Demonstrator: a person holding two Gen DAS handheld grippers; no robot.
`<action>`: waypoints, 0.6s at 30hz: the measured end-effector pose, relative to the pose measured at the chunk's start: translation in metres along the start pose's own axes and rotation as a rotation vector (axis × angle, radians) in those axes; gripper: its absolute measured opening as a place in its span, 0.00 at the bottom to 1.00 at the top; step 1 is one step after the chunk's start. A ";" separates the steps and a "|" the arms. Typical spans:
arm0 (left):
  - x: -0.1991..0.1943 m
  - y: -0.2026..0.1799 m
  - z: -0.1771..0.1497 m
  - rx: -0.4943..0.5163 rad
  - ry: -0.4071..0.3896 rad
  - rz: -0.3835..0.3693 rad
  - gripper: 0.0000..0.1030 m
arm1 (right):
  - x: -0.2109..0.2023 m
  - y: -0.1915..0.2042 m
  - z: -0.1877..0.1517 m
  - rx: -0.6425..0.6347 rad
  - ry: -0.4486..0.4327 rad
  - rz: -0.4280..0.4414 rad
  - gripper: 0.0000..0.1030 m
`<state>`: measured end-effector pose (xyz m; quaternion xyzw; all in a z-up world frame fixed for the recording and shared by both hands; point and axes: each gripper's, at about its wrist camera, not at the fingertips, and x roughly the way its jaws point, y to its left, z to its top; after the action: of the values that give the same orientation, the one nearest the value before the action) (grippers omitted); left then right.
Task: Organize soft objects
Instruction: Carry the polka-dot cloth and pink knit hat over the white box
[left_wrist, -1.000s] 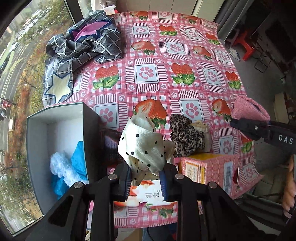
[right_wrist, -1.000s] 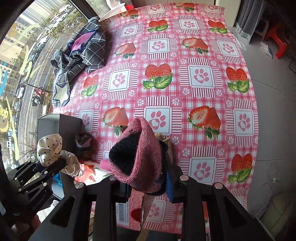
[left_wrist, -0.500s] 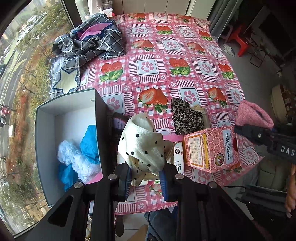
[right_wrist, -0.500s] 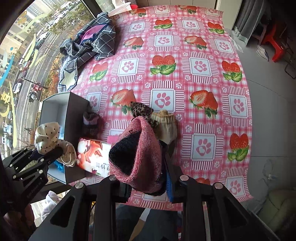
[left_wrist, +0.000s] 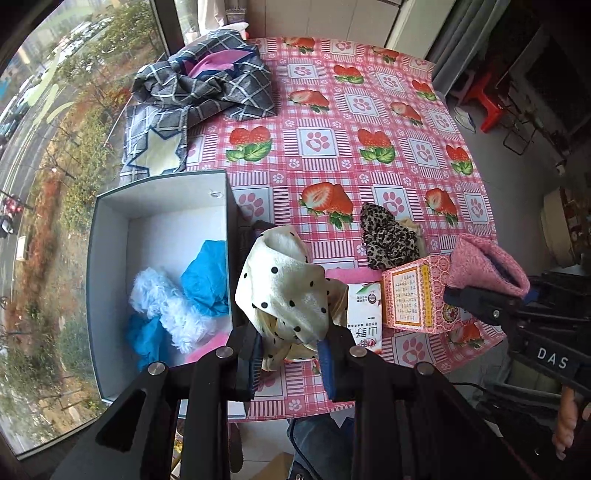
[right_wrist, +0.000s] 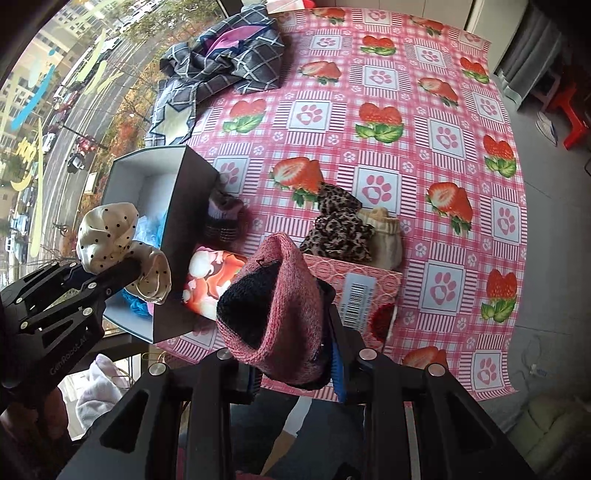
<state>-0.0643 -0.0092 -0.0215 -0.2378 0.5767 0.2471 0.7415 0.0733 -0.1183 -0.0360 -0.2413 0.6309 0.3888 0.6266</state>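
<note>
While each gripper clamps cloth, the left gripper (left_wrist: 290, 356) should release its dotted scarf (left_wrist: 284, 288) squarely above the open box (left_wrist: 110, 258), with the right gripper (right_wrist: 295, 363) carrying its pink hat (right_wrist: 280, 295) beside.

The left tool (left_wrist: 290, 349) points steeply downward, its two black fingers drawn close and clamped on a cream polka-dot cloth (left_wrist: 284, 284) that bulges up between the pads. To its right, the right tool (right_wrist: 295, 363) also points steeply down, fingers pinched on a pink knitted piece (right_wrist: 277, 306) standing up between them. A bare hand (left_wrist: 567, 424) grips the right tool's handle at the lower right edge of the left view.
</note>
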 end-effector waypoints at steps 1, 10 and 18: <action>-0.001 0.005 -0.002 -0.011 -0.002 0.001 0.27 | 0.001 0.004 0.001 -0.008 0.002 0.000 0.29; -0.008 0.041 -0.017 -0.098 -0.012 0.017 0.27 | 0.007 0.043 0.006 -0.097 0.015 0.002 0.29; -0.012 0.067 -0.028 -0.156 -0.015 0.023 0.27 | 0.015 0.070 0.009 -0.152 0.030 0.003 0.29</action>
<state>-0.1308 0.0230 -0.0207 -0.2863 0.5528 0.3015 0.7221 0.0221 -0.0676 -0.0362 -0.2931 0.6091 0.4330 0.5963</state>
